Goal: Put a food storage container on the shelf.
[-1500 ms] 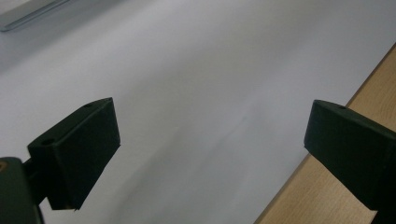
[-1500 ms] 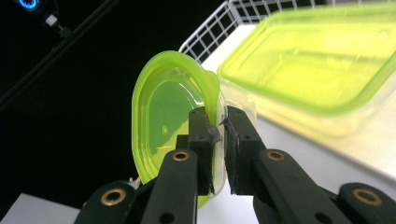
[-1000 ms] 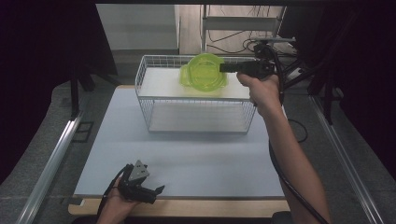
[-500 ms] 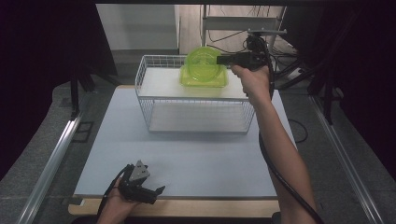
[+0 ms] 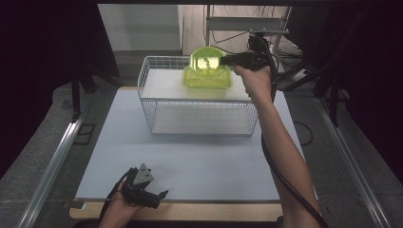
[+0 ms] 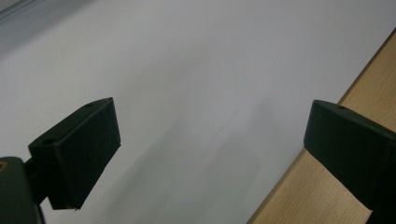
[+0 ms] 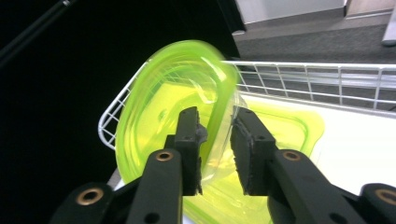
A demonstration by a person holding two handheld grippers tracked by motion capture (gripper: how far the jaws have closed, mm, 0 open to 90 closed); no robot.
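the green lid [image 7: 173,116] stands on edge between the right gripper [image 7: 215,149]'s jaws, which have just been opening and look loosened around its rim, over the green tub [image 5: 207,78] on the wire basket [image 5: 157,66]. the high view shows the left gripper [image 5: 151,195], jaws apart, low on the white mat [image 5: 190,156].

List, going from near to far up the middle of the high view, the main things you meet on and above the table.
Left gripper at the near edge → bare white table mat → white wire basket → green lid standing on edge over a green container, the right gripper at its rim.
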